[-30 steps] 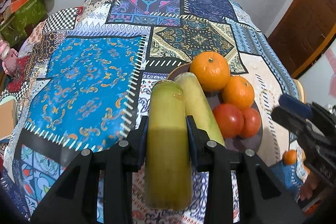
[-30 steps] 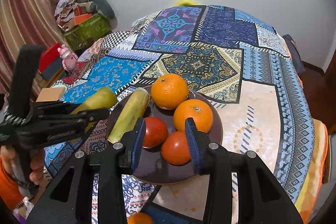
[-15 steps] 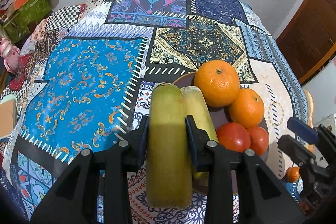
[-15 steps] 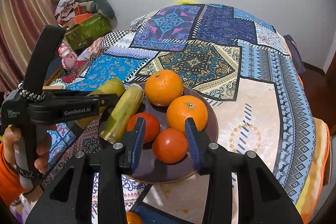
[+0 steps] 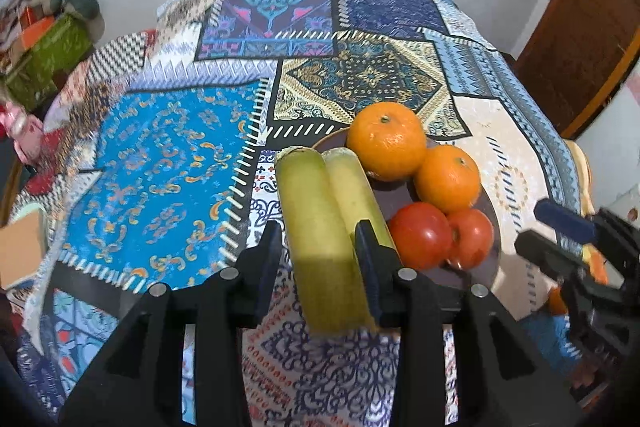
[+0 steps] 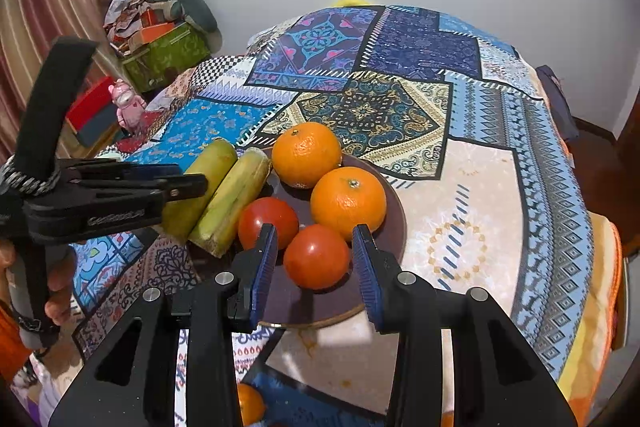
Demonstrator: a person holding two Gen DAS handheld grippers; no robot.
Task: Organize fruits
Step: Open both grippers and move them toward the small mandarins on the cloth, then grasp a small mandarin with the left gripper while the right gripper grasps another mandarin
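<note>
A dark brown plate (image 6: 396,211) on the patchwork cloth holds two oranges (image 6: 306,155) (image 6: 348,203), two tomatoes (image 6: 268,221) (image 6: 316,257) and a yellow-green banana (image 6: 232,203) along its left rim. A second banana (image 5: 320,227) lies right beside that one, between the jaws of my left gripper (image 5: 318,251). Those jaws are opening: a gap shows at the left pad, while the right pad still touches the peel. My right gripper (image 6: 314,251) hovers open above the near tomato with nothing in it. A hand holds the left gripper (image 6: 184,183).
A small orange (image 6: 250,405) lies on the cloth near the bottom edge, below the plate. The table edge falls away on the right, near a wooden door (image 5: 580,27). A green box (image 6: 164,55) and a pink toy (image 6: 128,103) stand beyond the table's left side.
My left gripper has carried its banana up against the one on the plate's rim. Its jaws have widened, leaving a gap at the left pad. The right gripper has kept still.
</note>
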